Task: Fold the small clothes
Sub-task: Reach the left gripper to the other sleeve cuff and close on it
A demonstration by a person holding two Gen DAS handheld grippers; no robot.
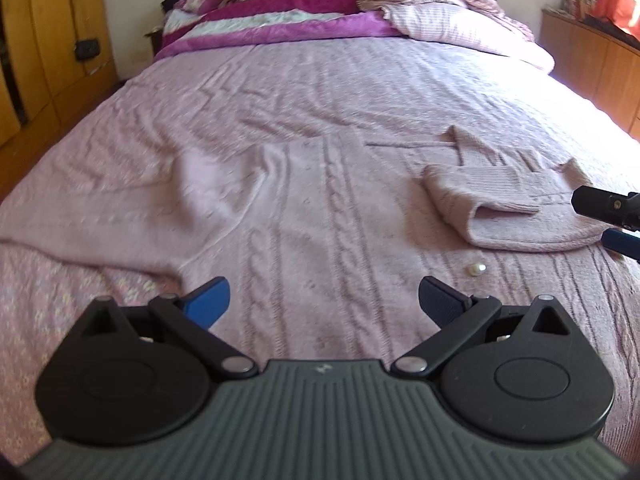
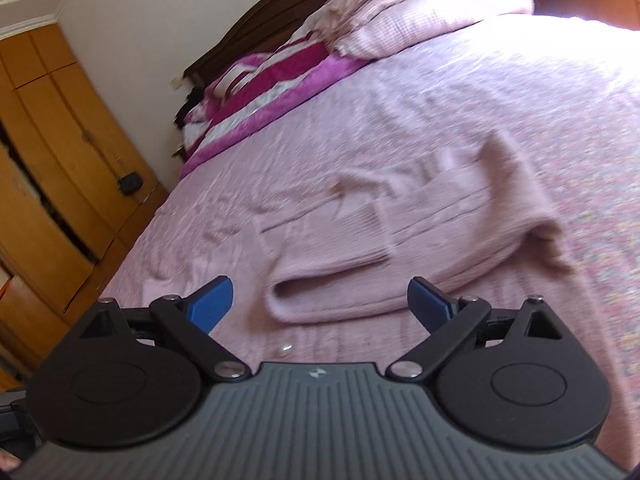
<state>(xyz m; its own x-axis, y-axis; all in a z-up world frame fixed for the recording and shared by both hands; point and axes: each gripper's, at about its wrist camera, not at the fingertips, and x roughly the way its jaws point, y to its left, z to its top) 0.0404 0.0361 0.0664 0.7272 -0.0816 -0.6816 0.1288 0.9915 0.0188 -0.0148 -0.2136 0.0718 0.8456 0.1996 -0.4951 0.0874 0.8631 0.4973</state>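
Observation:
A pale pink cable-knit sweater (image 1: 304,200) lies flat on the pink bedspread (image 1: 280,92). Its one sleeve (image 1: 484,200) is folded across the body, cuff toward the middle; the same sleeve (image 2: 360,272) lies just beyond the right fingers. The other sleeve (image 1: 120,208) spreads out to the left. My left gripper (image 1: 324,300) hovers over the sweater's near part, open, nothing between its blue pads. My right gripper (image 2: 320,300) is open too, empty, just short of the folded sleeve; its tips (image 1: 608,216) show at the right edge of the left wrist view.
A small pearl-like bead (image 1: 475,269) lies on the sweater near the folded sleeve, also bead (image 2: 283,349). Crumpled magenta and pink bedding (image 1: 304,12) is piled at the headboard. Wooden wardrobes (image 1: 44,52) stand left, a wooden cabinet (image 1: 592,52) right.

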